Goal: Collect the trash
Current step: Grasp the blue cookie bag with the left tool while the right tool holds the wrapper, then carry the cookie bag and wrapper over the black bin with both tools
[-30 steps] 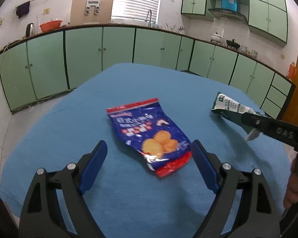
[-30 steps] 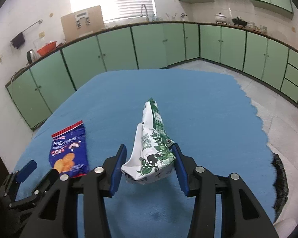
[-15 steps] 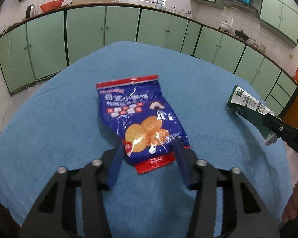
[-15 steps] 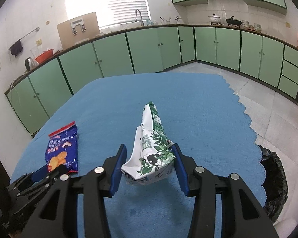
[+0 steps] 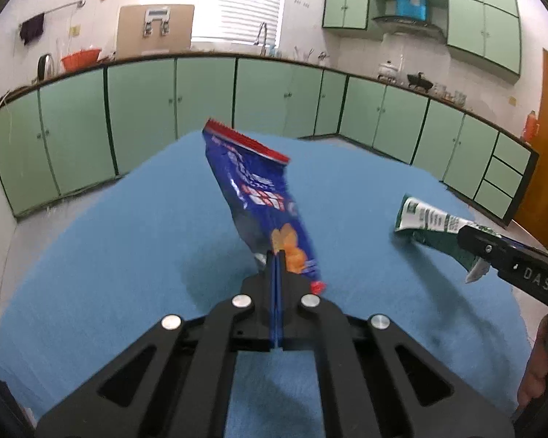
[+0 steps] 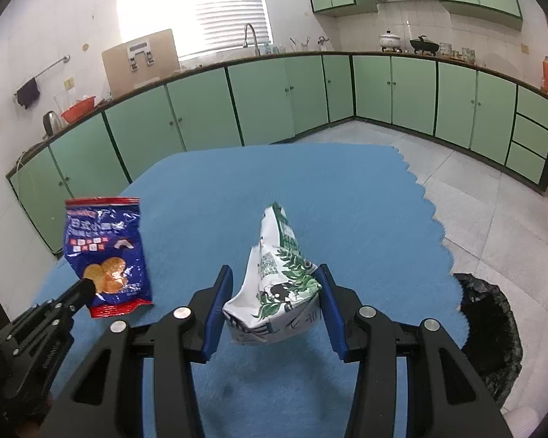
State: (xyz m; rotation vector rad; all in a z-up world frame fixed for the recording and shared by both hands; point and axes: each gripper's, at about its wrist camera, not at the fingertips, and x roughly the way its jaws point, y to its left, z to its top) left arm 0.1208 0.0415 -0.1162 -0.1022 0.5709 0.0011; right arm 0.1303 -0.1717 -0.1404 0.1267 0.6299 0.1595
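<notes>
My left gripper point(image 5: 276, 255) is shut on the lower edge of a blue snack bag point(image 5: 259, 197) with red ends and holds it up above the blue table point(image 5: 109, 255). The bag also shows in the right wrist view point(image 6: 104, 252), with the left gripper point(image 6: 86, 286) at its bottom. My right gripper point(image 6: 274, 284) is shut on a crumpled white and green wrapper point(image 6: 274, 284) and holds it above the table. That wrapper point(image 5: 431, 222) and the right gripper point(image 5: 471, 237) show at the right of the left wrist view.
A black trash bag point(image 6: 489, 328) stands on the tiled floor off the table's right edge. Green cabinets point(image 6: 274, 98) line the far walls. A wooden door point(image 5: 544, 168) is at the far right.
My left gripper closed on the blue snack bag and lifted it off the table. My right gripper kept hold of the wrapper and moved toward the table's right side.
</notes>
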